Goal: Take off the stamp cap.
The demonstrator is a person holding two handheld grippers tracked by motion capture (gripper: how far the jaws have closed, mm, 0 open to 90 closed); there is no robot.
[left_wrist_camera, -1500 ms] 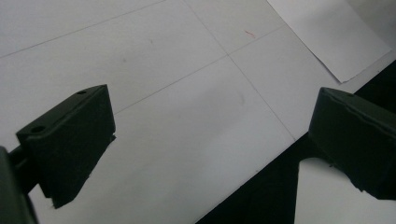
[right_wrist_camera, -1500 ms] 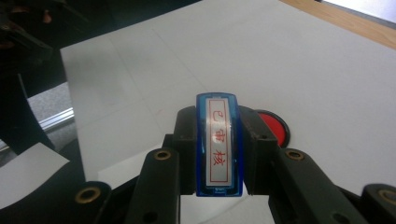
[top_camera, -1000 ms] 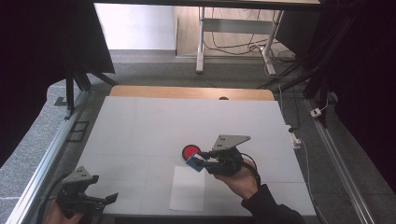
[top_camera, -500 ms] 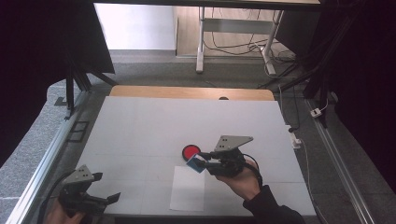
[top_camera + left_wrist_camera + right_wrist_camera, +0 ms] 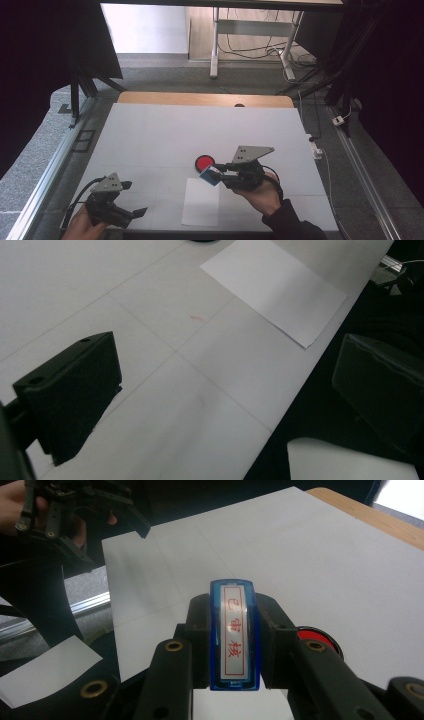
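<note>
Near the middle of the white table [image 5: 150, 145], the right gripper [image 5: 220, 175] pinches a small blue plastic stamp with a clear window and red characters [image 5: 234, 635], its two black jaws pressed against the stamp's long sides. In the high view the stamp [image 5: 210, 175] hangs just above the far edge of the white rectangular sheet of paper [image 5: 201, 202], with the round red ink pad in its black case [image 5: 204, 162] just beyond it on the far side.

Judging from how things lie, the stamp is already picked up and sits close to the ink pad, so inking looks either just finished or about to happen; I cannot tell which. The paper shows no mark in the high view or in the left gripper view [image 5: 275, 290], so pressing the stamp onto the sheet appears to be what is left.

The right hand [image 5: 260, 192] comes in from the near edge, forearm angled toward the far left, holding its gripper roughly level so that the jaws point left across the table. At the near left corner the left gripper [image 5: 131, 200] is held low by the left hand [image 5: 82, 227], its jaws spread wide with nothing between them, well apart from the paper.
</note>
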